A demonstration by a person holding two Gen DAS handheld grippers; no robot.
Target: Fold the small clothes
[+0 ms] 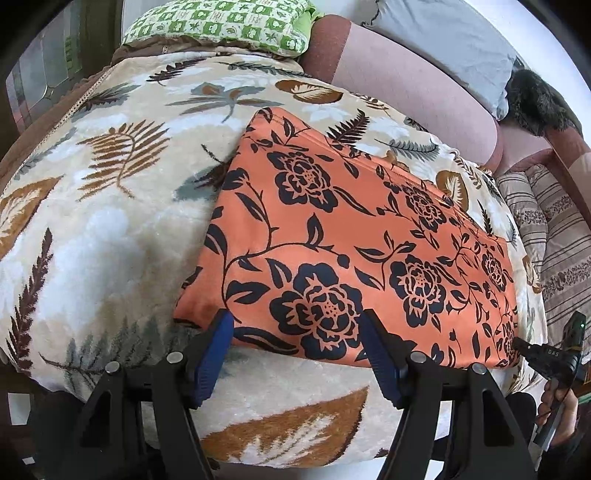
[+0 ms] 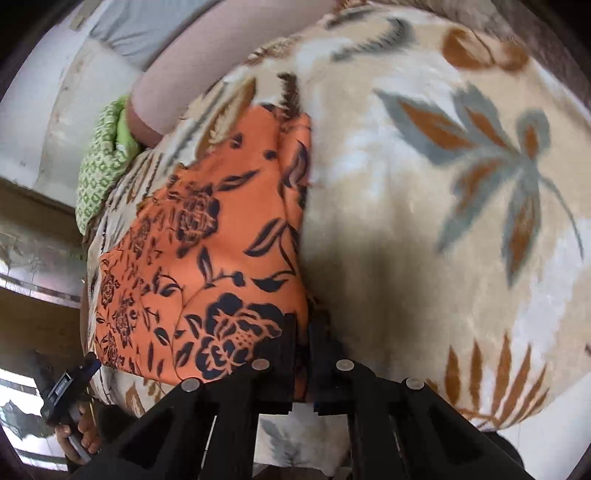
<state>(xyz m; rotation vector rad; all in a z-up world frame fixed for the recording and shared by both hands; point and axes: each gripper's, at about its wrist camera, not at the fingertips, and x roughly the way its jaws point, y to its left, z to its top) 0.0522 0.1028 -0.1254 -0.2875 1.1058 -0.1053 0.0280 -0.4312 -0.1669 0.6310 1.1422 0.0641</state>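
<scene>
An orange garment [image 1: 332,236] printed with black flowers and leaves is laid flat, folded into a long band, on a cream blanket [image 1: 103,229] patterned with brown and grey leaves; the blanket is spread over a bed. In the left wrist view, the left tool [image 1: 297,325] is seen held wide apart, its two blue-padded fingers [image 1: 214,354] set at the near edge of the garment, one close to the near left corner and the other further along the same edge; nothing is gripped between them, and the cloth is spanned rather than pinched. The garment is extended away from this tool toward the far right. In the right wrist view, the right tool [image 2: 303,350] is seen drawn almost together at the garment's [image 2: 207,251] near corner, with orange cloth lying between and over its dark fingers [image 2: 284,354]; the corner appears to be clamped, though the contact itself is partly hidden by the cloth and blurred. From this tool, the garment is run away to the upper left, with bare blanket [image 2: 424,221] to its right. The right tool [image 1: 532,352] is also caught at the right margin of the left view, at the garment's end. A green-and-white checked pillow [image 1: 221,26] is placed at the far end of the bed, and a grey pillow [image 1: 443,40] lies beside it.
</scene>
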